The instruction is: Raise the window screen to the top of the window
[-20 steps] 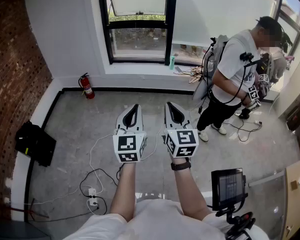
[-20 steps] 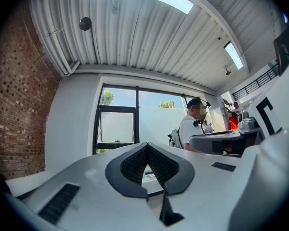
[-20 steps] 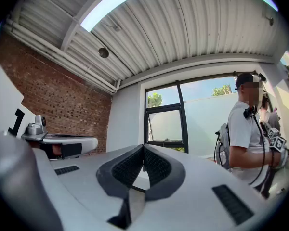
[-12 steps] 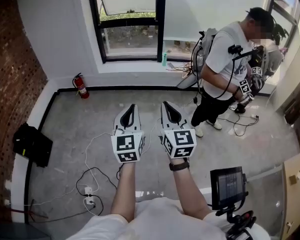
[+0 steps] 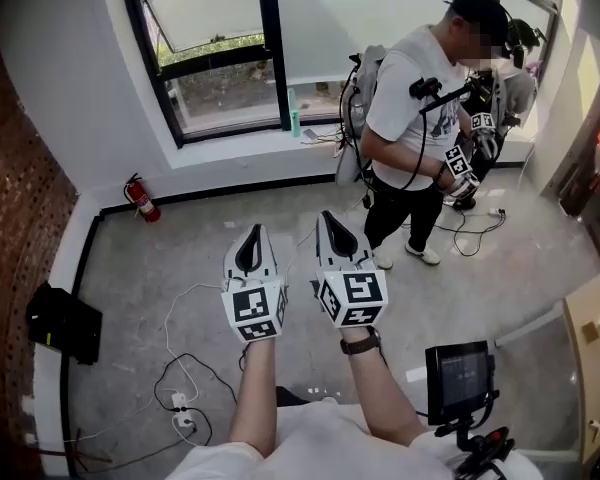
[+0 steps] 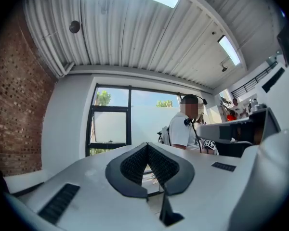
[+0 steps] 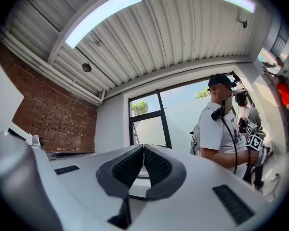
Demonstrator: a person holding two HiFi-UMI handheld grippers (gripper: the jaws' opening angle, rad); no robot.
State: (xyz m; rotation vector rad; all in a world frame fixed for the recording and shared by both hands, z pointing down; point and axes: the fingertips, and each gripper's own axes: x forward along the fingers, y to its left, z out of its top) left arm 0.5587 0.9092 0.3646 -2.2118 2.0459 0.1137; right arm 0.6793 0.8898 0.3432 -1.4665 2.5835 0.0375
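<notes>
Both grippers have stayed side by side, while the window has shifted left in the head view. The left gripper and right gripper are fully closed and empty above the floor. A second person stands beyond. The pale window screen appears to cover the far upper-left pane. Judgement: the grippers are well apart from it, so the raising is not begun.

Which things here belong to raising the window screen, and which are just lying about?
Job: window, its pale screen panel, left tool and right tool, both shut and empty.

Lying about: fire extinguisher, black bag, power strip, green bottle on the sill, monitor, another person.
</notes>
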